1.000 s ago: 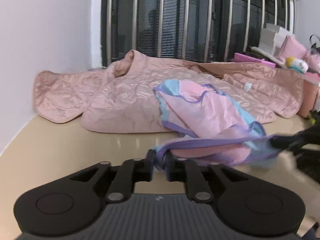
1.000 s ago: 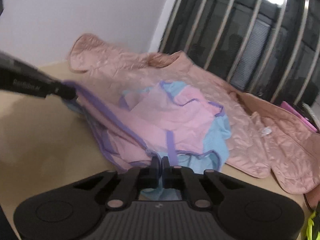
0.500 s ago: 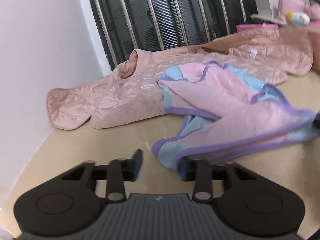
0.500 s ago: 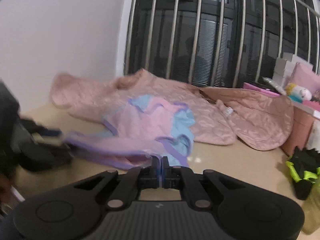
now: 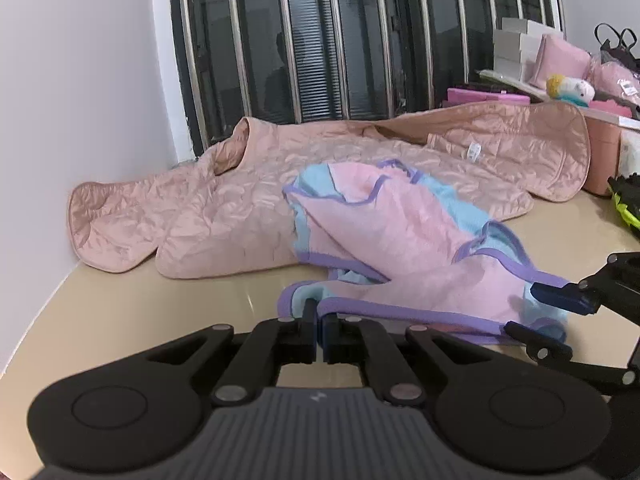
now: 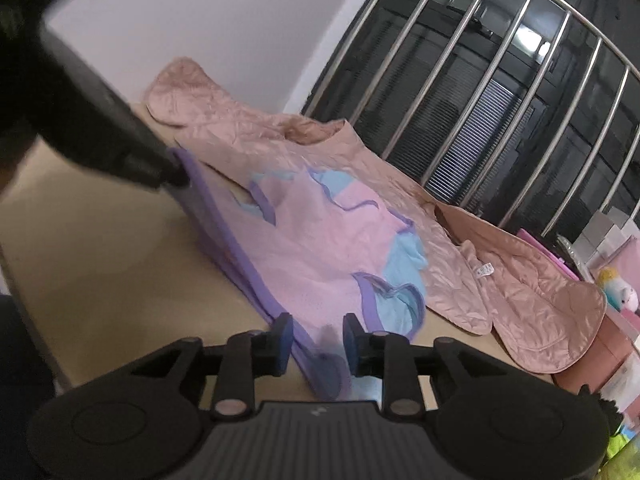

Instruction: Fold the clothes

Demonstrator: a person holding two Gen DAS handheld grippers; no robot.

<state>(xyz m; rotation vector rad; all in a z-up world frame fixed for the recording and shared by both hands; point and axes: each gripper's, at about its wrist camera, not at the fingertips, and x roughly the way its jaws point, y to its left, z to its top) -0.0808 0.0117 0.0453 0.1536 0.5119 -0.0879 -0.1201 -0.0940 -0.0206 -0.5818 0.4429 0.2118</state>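
Pink terry garment with pale blue panels and purple binding (image 5: 404,248) lies on the glossy beige bench (image 5: 140,320), its far part draped over a quilted dusty-pink jacket (image 5: 224,216) that is spread along the barred window (image 5: 320,40). The near hem runs as one purple-edged line across the front of the bench, and that line is the garment's long axis for the coming fold.

The left tongs (image 5: 318,328) have just been closing and now stand together, clamped on the left corner of that hem; the purple binding curls right at their tips. In the right wrist view they show as a dark, blurred shape (image 6: 176,176) holding the same edge taut.

The right tongs (image 6: 316,332) have just been opening; their jaws stand apart with the hem's right end lying loose between them, no pad pressing on it. From the left wrist view they appear at the right (image 5: 532,308), astride that corner.

My judgement: the fold turns on this hem being carried away from the person toward the window, so the right tongs need a fresh bite before both corners can travel together.
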